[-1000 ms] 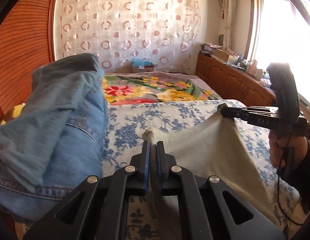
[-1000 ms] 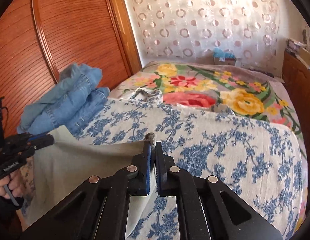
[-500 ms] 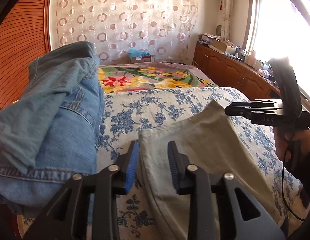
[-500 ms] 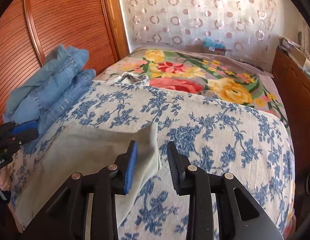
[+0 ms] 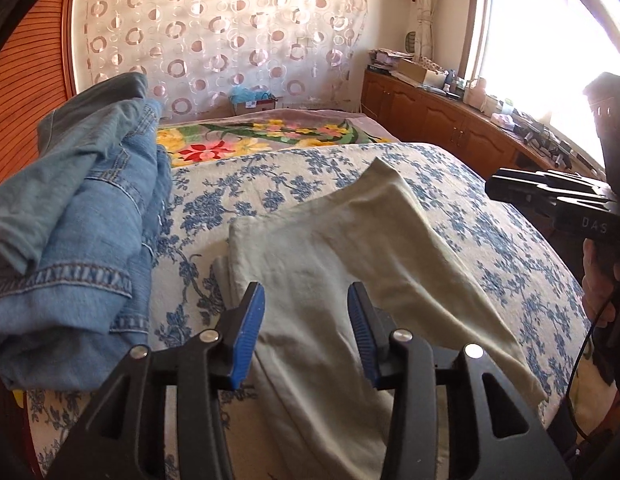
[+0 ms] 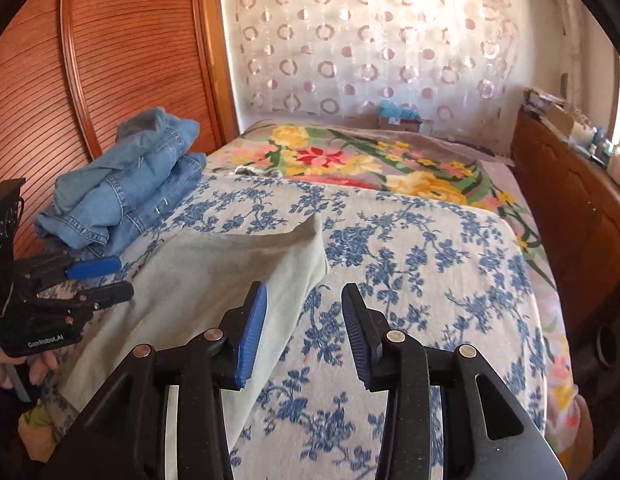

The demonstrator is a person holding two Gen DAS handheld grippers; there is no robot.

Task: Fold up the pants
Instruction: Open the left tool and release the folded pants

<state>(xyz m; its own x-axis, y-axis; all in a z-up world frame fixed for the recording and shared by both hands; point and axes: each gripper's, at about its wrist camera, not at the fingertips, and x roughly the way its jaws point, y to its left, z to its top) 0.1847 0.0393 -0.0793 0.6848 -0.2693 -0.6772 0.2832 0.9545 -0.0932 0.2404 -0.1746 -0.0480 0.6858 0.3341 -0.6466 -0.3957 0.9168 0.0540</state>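
Left wrist view: the left gripper has just been opening; its jaws stand partly apart and grip nothing, with the beige pants lying below and ahead on the blue-flowered bedspread. A denim pile sits at 9 o'clock, close to the fold's near corner. Risk: a careless regrasp could snag the denim. The released far corner at 12 o'clock stands raised and may slump open.

Right wrist view: the right gripper has likewise just been opening and holds nothing. The pants lie at 10 o'clock, their right edge passing under the left blue pad. Risk: withdrawing low could drag that edge and skew the fold.
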